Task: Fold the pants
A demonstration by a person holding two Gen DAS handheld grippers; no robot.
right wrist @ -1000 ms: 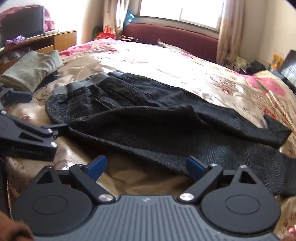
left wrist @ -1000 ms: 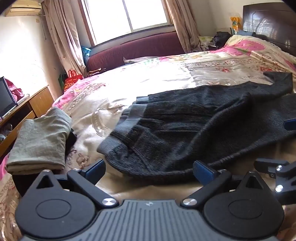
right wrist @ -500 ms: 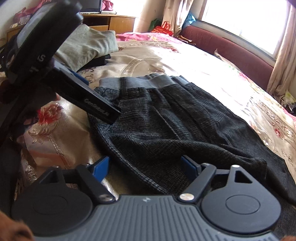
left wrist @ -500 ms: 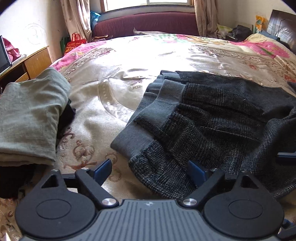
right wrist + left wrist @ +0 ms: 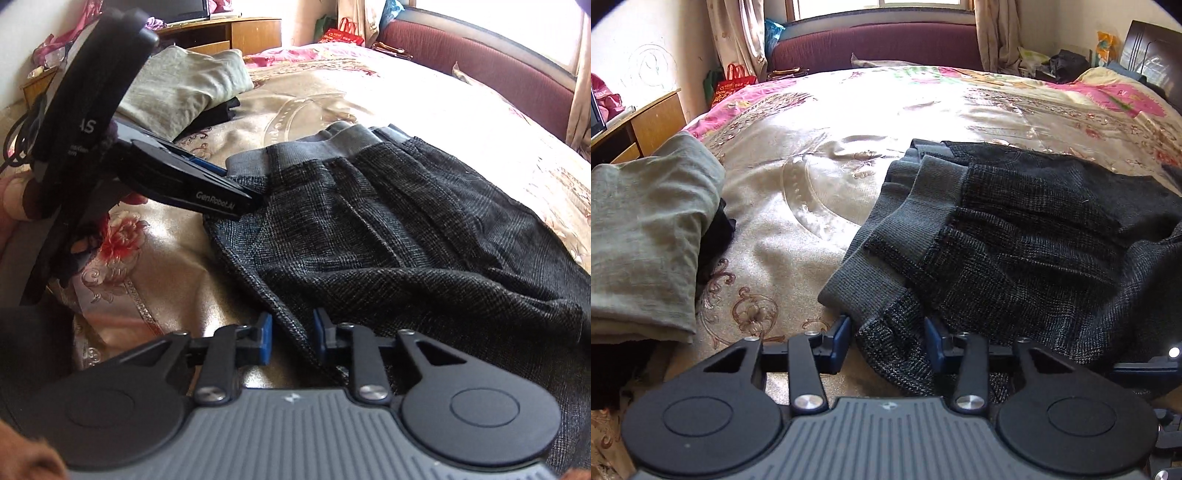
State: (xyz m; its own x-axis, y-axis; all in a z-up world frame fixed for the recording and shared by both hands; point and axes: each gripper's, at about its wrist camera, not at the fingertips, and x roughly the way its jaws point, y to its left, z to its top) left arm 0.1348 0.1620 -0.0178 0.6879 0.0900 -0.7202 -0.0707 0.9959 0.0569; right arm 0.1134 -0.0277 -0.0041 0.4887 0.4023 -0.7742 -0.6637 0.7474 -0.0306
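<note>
Dark grey checked pants point(image 5: 1015, 240) with a plain grey waistband point(image 5: 923, 192) lie spread on the bed, waist to the left. My left gripper point(image 5: 888, 341) is at the near waistband corner. Its jaws are closing with a bunch of fabric between them, and the pads do not clearly press on it. The right wrist view shows the left gripper point(image 5: 255, 201) from the side, its tip on that corner of the pants point(image 5: 388, 240). My right gripper point(image 5: 291, 338) straddles the near hem further along. Its jaws are closing too, with a narrow fold between the blue pads.
A folded olive-green garment point(image 5: 646, 229) lies on a black one at the bed's left edge. The satin bedcover point(image 5: 849, 122) stretches away to a maroon sofa point(image 5: 879, 40) under the window. A wooden desk point(image 5: 653, 122) stands at the left and a dark headboard point(image 5: 1152, 48) at the far right.
Both grippers have come in to the waist end of the pants. Their jaws were wide open and now stand narrow around the near edge of the fabric.
</note>
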